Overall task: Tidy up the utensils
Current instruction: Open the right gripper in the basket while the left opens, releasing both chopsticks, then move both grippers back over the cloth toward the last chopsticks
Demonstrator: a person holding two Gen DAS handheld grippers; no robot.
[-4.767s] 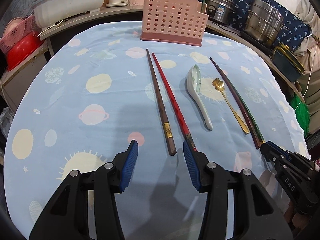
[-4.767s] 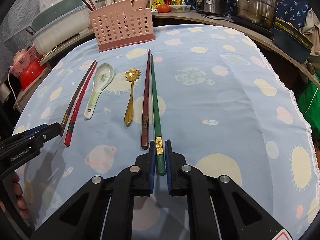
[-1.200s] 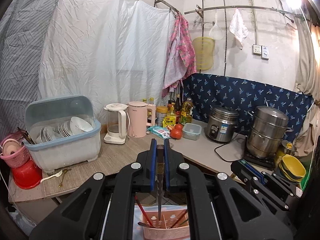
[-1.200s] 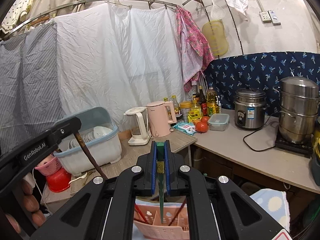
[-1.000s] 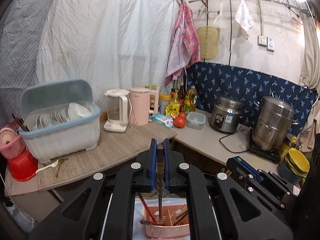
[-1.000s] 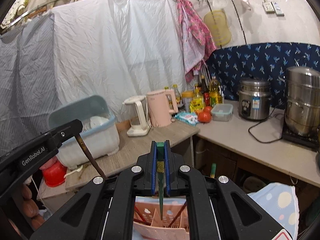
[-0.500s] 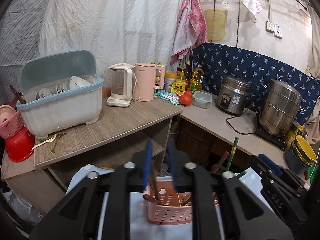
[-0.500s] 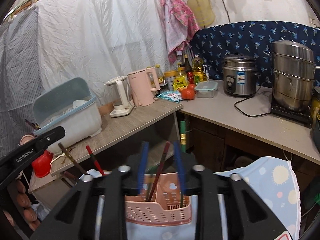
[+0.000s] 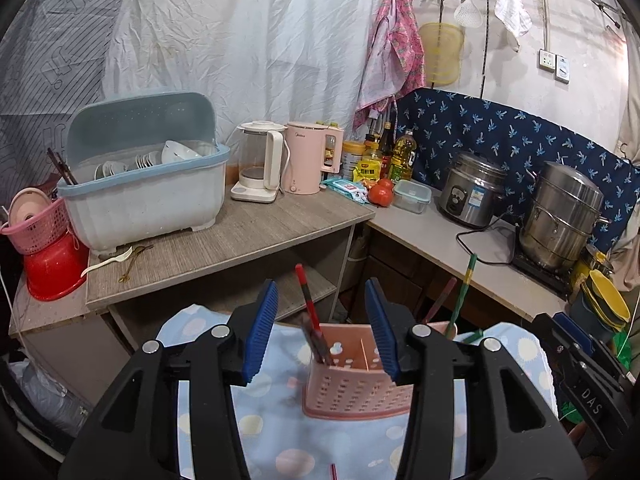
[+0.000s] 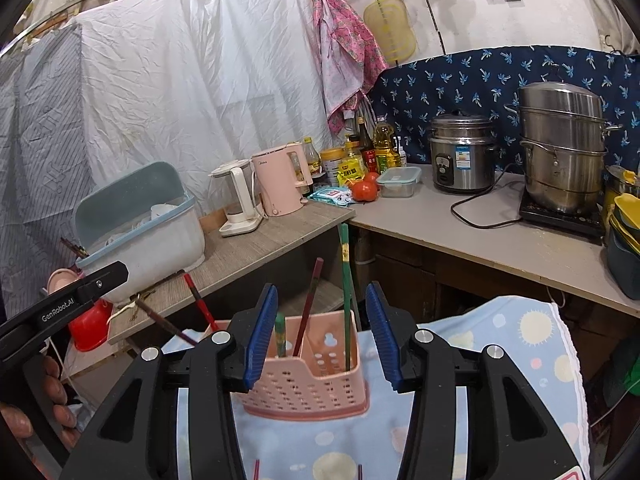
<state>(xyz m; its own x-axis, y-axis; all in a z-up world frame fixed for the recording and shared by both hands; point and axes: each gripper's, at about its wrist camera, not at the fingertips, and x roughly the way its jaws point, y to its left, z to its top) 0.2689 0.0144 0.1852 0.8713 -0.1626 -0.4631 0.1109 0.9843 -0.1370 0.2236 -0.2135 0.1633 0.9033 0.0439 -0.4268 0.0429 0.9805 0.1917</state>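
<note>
Grippers both hang spread and empty: left gripper (image 9: 322, 328), right gripper (image 10: 320, 330). Just beyond, at the far edge of the cloth (image 10: 520, 344), stands the caddy (image 10: 308, 384), with the green chopstick (image 10: 345, 292) upright inside. Such sticks are probably light, stiff and slippery; pinch near the thick end. Only the left view shows the red chopstick (image 9: 306, 300) leaning in its own compartment; only the right shows the holder's hand (image 10: 24, 412).

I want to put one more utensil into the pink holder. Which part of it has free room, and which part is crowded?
In the right wrist view, the pink holder has free room in its middle, between the dark red chopstick and the green chopstick. The left end is crowded: the red chopstick and a dark one lean together there. Both grippers are open above it.
</note>
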